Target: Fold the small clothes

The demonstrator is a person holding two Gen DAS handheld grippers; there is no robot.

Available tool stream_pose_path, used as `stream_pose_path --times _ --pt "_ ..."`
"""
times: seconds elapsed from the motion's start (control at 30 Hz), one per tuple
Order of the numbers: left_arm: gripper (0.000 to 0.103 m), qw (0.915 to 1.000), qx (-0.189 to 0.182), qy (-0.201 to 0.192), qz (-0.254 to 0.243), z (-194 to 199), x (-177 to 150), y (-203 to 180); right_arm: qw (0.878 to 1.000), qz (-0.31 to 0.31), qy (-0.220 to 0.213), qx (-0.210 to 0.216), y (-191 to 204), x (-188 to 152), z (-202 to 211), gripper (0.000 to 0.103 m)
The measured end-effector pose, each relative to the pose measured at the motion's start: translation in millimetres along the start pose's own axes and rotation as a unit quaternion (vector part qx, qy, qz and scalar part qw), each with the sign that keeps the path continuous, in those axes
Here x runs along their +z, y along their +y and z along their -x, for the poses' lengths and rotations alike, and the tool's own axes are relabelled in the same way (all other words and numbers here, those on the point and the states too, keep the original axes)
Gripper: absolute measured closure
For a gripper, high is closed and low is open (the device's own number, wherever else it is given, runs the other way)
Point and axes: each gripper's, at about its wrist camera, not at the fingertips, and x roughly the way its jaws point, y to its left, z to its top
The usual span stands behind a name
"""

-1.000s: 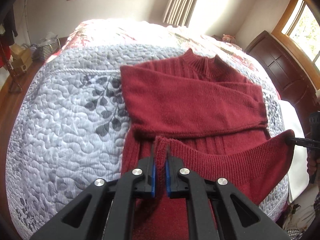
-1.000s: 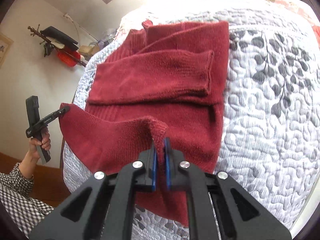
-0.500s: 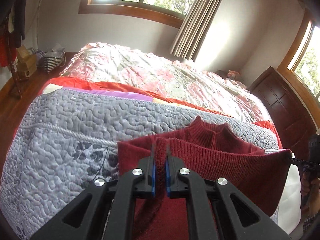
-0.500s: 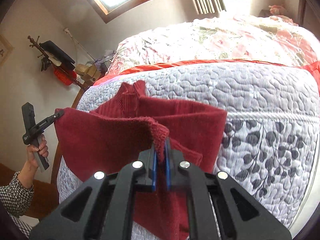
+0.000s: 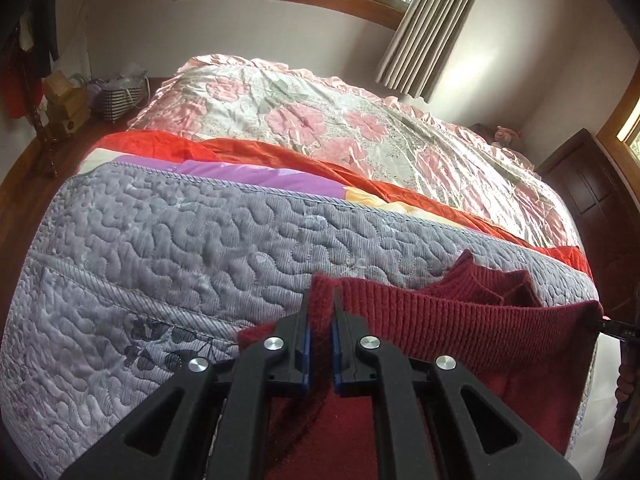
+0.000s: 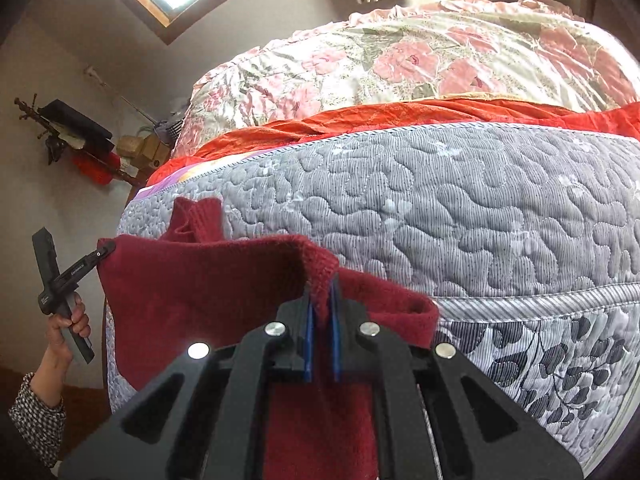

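A dark red knitted sweater (image 5: 460, 332), ribbed along its hem and fuzzy on its inner face, was held up above the near end of a bed, its hem stretched between two claws. The left claw (image 5: 320, 312) was clenched on one hem corner, the right claw (image 6: 320, 300) clenched on the other. The sweater's ribbed collar (image 6: 196, 220) lay on a grey quilt (image 5: 180, 256) stitched in wavy puffed lines with a dark leaf print. Past the quilt's corded edge lay an orange sheet (image 5: 280, 152) and a glossy pink floral cover (image 5: 320, 120), both bare. Small white lettering on the left claw's arm (image 6: 76, 270) was too small to read
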Motion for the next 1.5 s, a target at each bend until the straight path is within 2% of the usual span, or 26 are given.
stream_pose_path --times 0.1,0.13,0.17,0.2,0.27,0.3,0.37,0.43,0.5,0.63,0.8,0.93,1.1,1.17,1.3,1.5 --pt "0.092 0.9997 0.015 0.02 0.0 -16 -3 3 1.0 -0.012 0.011 -0.008 -6 -1 -11 0.095" --pt "0.09 0.9994 0.022 0.028 -0.001 -21 -5 4 1.0 -0.015 0.016 -0.015 -8 -1 -15 0.09" --pt "0.085 0.9988 0.03 0.038 -0.003 -27 -6 4 0.999 -0.019 0.02 -0.026 -10 -1 -19 0.081" --pt "0.079 0.998 0.042 0.047 -0.004 -32 -8 5 0.999 -0.021 0.024 -0.037 -12 -2 -23 0.076" --pt "0.073 0.9967 0.054 0.06 -0.004 -39 -11 7 0.999 -0.03 0.023 -0.035 -16 -6 -24 0.074" --pt "0.066 0.9962 0.058 0.065 -0.002 -38 -12 9 0.999 -0.037 0.02 -0.029 -18 -9 -21 0.073" --pt "0.053 0.9967 0.045 0.065 0.017 -29 -18 15 0.999 -0.047 0.013 -0.016 -19 -16 -10 0.059" --pt "0.05 0.9976 0.031 0.061 0.014 -10 -28 17 0.999 -0.036 0.004 -0.014 -15 -30 7 0.057" --pt "0.041 0.9975 0.03 0.063 -0.005 10 -43 16 1.0 -0.02 0.012 -0.01 -9 -49 20 0.055" --pt "0.04 0.9959 0.029 0.082 -0.023 42 -88 20 0.999 0.015 0.036 -0.012 3 -100 38 0.054" --pt "0.04 0.994 0.033 0.103 -0.014 69 -143 27 0.998 0.003 0.06 0.004 7 -161 50 0.053" --pt "0.039 0.9927 0.027 0.118 -0.003 71 -165 23 0.997 -0.001 0.076 0.009 11 -191 48 0.053" --pt "0.039 0.9911 0.032 0.129 0.003 56 -170 18 0.996 -0.019 0.085 0.012 4 -200 35 0.053" --pt "0.039 0.9903 0.029 0.135 0.005 50 -170 17 0.995 -0.025 0.09 0.023 0 -197 30 0.056" --pt "0.039 0.9892 0.033 0.142 0.011 44 -175 18 0.995 -0.031 0.096 0.013 -8 -199 24 0.06" --pt "0.038 0.9902 0.053 0.129 0.008 65 -184 19 0.995 -0.042 0.092 0.011 -11 -208 34 0.047"
